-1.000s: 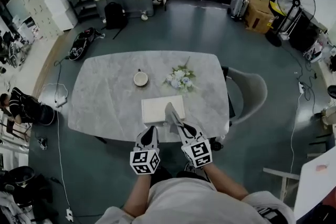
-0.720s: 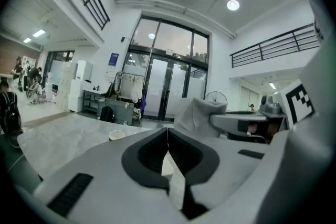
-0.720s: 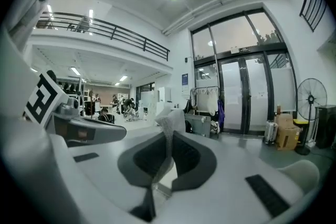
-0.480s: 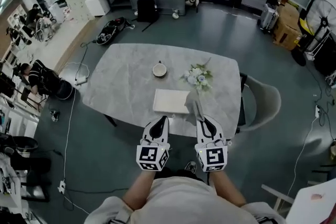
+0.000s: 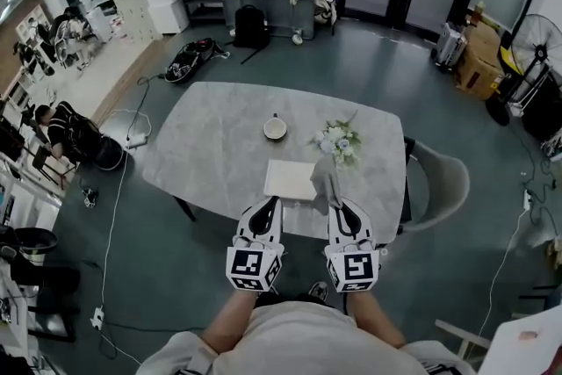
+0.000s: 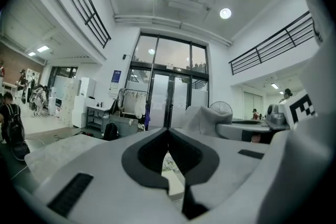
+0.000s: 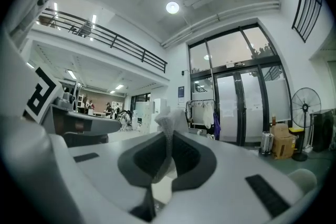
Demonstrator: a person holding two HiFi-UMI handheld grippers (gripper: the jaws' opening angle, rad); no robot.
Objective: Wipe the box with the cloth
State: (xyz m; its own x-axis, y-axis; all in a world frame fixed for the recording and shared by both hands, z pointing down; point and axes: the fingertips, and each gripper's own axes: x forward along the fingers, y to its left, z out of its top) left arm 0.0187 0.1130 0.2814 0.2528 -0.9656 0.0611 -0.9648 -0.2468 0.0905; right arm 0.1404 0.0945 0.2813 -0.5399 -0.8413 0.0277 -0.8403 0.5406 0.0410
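Left gripper [image 5: 269, 203] – my fingers here are pressed together at the tips with nothing between them. A thin slit lower down shows only a pale strip of the box. It is held off the near edge of the table [image 5: 198, 132], pointing toward the box.

Right gripper [image 5: 336, 205] – my fingers are pinching the cloth [image 5: 327, 183]. The pale fabric runs up through the closed tips and stands in a crumpled peak above them. It is held level with the left gripper and just beside it.

Box [image 5: 291, 178] – white and flat, lying on the table close to the near edge, ahead of both grippers and roughly between their lines.

Cloth – from the head view its free end hangs at the box's right edge. I cannot tell whether it touches the box.

Cup [image 5: 275, 128] – on the table beyond the box, apart from it.

Flowers [image 5: 338, 140] – a small white bunch on the table, beyond the box and to its right.

Chair [image 5: 443, 180] – grey, at the table's right side.
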